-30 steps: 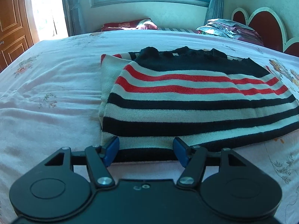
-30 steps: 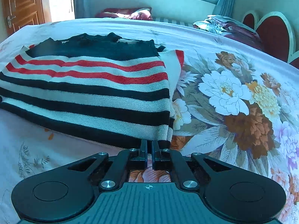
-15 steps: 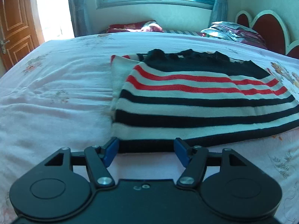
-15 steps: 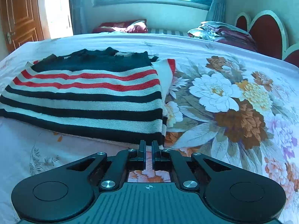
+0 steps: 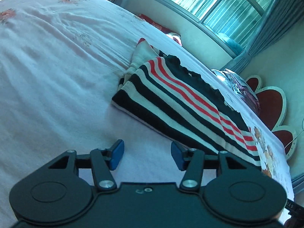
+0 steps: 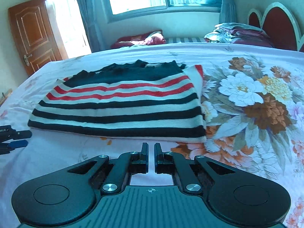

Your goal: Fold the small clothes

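Observation:
A folded knit sweater with black, white and red stripes lies flat on the bed; it also shows in the left wrist view. My left gripper is open and empty, tilted, just short of the sweater's near edge; its blue-padded tip also shows at the left edge of the right wrist view. My right gripper is nearly shut with a thin gap, empty, a little back from the sweater's near hem.
The bed sheet is pale pink on the left and has a large flower print on the right. A pile of bedding lies by the red headboard. A wooden door and a window stand beyond the bed.
Both grippers have drawn back from the sweater's near hem. The left gripper has rolled and swung left, so its view is tilted. The right gripper sits higher and further back.

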